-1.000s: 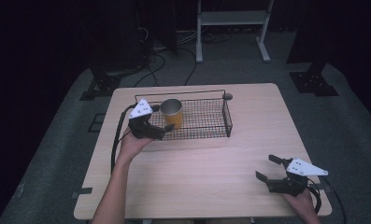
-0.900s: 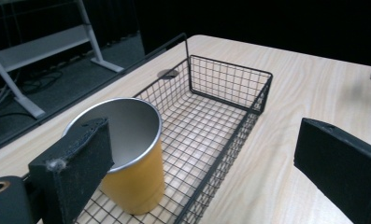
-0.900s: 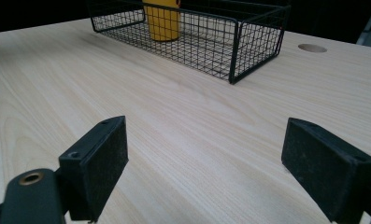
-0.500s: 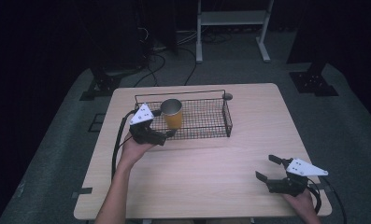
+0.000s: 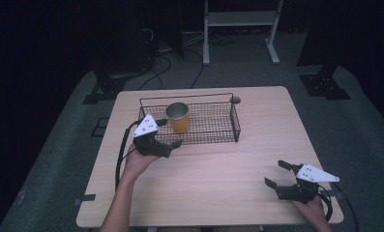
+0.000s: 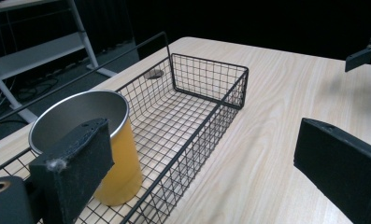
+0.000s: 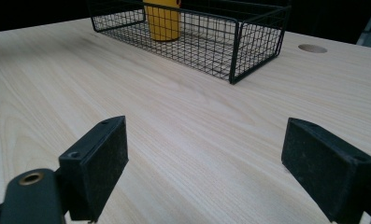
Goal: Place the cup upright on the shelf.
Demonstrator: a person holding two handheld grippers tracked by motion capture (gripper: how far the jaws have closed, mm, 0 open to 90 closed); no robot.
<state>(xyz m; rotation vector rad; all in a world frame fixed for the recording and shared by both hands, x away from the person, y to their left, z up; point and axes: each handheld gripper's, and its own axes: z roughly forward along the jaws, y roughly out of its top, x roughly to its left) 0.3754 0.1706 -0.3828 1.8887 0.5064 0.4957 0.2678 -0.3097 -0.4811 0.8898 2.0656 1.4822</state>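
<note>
A yellow cup (image 5: 178,117) with a metal rim stands upright in the left end of a black wire basket (image 5: 214,126). My left gripper (image 5: 171,133) hovers open at the basket's near-left corner, just short of the cup, holding nothing. In the left gripper view the cup (image 6: 122,172) sits behind the left jaw, and the basket's front wall (image 6: 206,140) runs between the wide-apart jaws of the gripper (image 6: 206,172). My right gripper (image 5: 276,174) rests open near the table's front right. From there the right gripper (image 7: 211,163) looks across bare wood at the basket (image 7: 248,42) and cup (image 7: 162,21).
The light wooden table (image 5: 238,164) has a round cable hole (image 5: 235,100) behind the basket's right end. A white metal shelf frame (image 5: 240,19) and cables lie on the dark floor beyond the far edge. The basket's right part holds nothing.
My left gripper has drawn back a little toward the near side, away from the cup. The right gripper, cup and basket have stayed put.
</note>
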